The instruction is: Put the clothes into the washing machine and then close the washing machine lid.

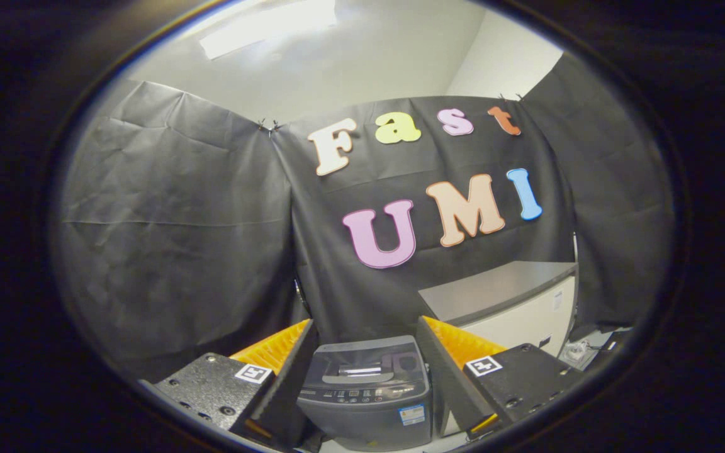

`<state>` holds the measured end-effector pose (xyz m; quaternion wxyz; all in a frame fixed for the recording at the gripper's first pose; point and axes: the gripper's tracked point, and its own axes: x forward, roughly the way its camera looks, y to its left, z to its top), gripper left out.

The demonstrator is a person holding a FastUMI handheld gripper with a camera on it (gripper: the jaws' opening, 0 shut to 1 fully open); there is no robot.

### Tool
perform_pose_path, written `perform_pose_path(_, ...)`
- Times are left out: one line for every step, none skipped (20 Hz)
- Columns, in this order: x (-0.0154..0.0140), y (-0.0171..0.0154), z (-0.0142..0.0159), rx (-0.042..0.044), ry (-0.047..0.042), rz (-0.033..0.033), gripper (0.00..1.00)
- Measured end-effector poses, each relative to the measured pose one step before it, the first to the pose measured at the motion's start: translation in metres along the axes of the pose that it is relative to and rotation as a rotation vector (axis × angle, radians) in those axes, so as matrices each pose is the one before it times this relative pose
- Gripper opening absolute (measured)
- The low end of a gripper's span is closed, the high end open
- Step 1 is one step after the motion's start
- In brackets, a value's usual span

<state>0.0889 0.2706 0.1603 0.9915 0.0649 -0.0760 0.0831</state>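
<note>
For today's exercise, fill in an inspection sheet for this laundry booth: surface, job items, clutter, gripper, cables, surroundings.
Surface: pale floor strip under the machine, little of it visible.
Job's things: small grey washing machine between and just beyond the fingers, lid down; clothes: nothing seen.
Clutter: small unclear items on the floor beside the cabinet.
Grippers: hand-held gripper open, fingers spread, holding nothing.
Cables: cannot tell.
Surroundings: black cloth wall behind; white cabinet with grey top beyond the machine; white ceiling above.

Black cloth wall [174, 239], white ceiling w/ light strip [268, 25], maybe grey-topped cabinet [501, 296].
</note>
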Motion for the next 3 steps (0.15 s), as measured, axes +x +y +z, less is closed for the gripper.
perform_pose_path(-0.00347,-0.00349,0.00155,-0.00278,-0.00576,-0.00652,0.96)
perform_pose_path(-0.00051,0.00278,0.00026,0.00063,-0.00597,0.00422,0.96)
perform_pose_path(-0.00068,0.00324,0.00055,-0.00351,-0.00748,0.00676,0.96)
